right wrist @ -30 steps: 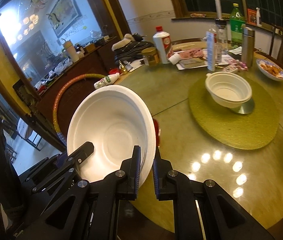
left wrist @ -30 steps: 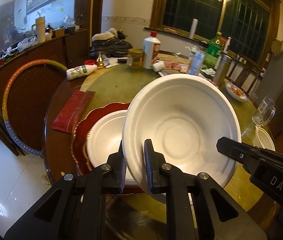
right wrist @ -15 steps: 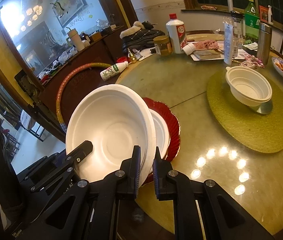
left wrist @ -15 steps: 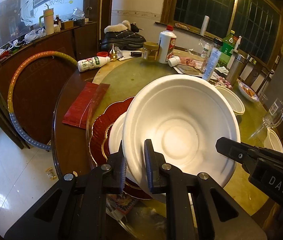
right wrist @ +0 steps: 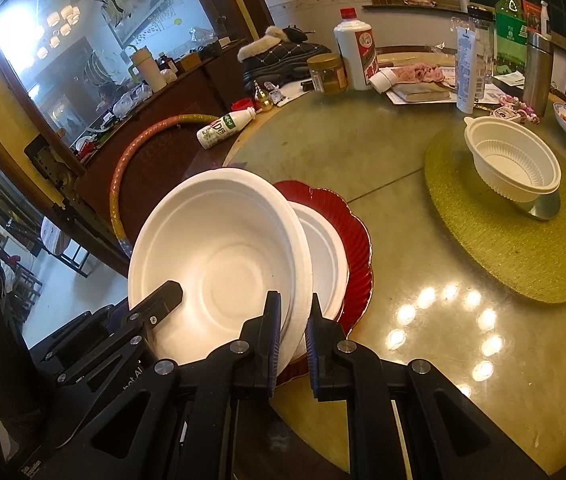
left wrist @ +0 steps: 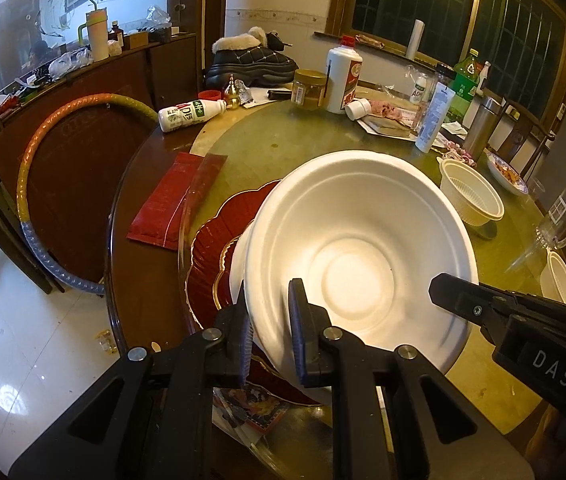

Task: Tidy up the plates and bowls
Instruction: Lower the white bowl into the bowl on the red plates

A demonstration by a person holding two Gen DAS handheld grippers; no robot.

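We held the large white bowl by its near rim with both grippers, the left gripper and the right gripper each clamped narrow on that rim. Over the last second we had carried it from above the bare green tabletop leftward and lower, so it hung tilted just over the smaller white bowl on the red plate. We judged nesting was close; release had not come yet.
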